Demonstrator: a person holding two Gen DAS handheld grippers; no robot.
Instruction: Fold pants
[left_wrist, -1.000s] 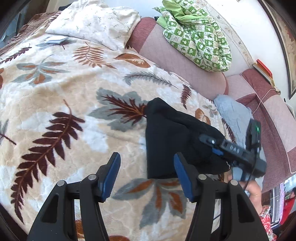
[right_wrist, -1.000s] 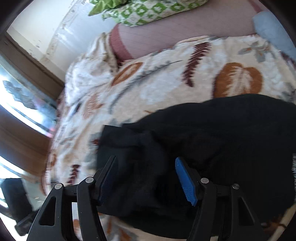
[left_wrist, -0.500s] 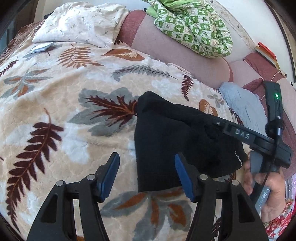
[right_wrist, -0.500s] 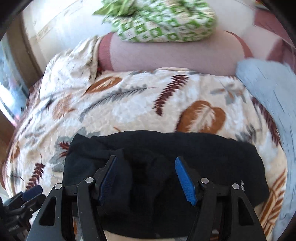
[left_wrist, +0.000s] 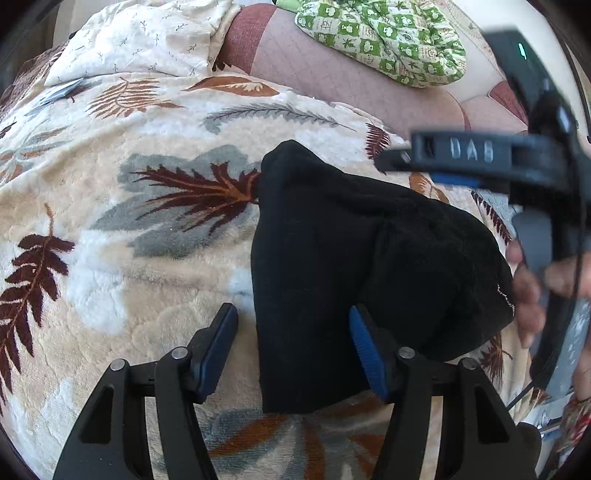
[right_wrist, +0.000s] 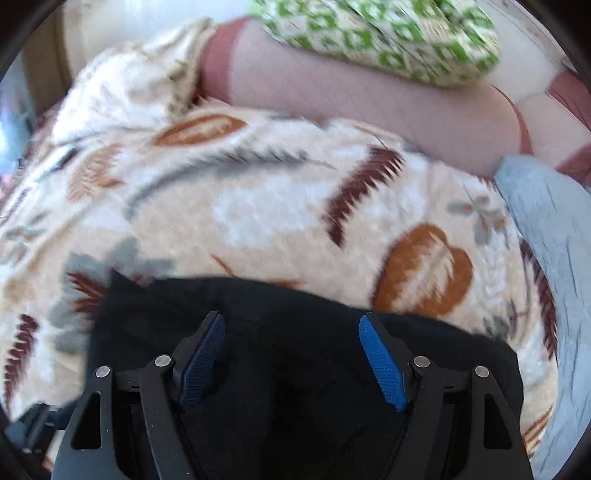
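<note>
Pants (left_wrist: 332, 266) now folded compact on blanket (left_wrist: 147, 280); right gripper (right_wrist: 291, 354) lifted off, left gripper (left_wrist: 291, 350) too, both released — fold approx. done.

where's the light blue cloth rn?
In the right wrist view, the light blue cloth lies at the right edge of the leaf-print blanket, beyond and right of the black pants.

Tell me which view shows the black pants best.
The left wrist view: the folded black pants lie almost whole and sharp on the leaf blanket. The right wrist view shows only their far edge, blurred and partly behind the jaws.
</note>
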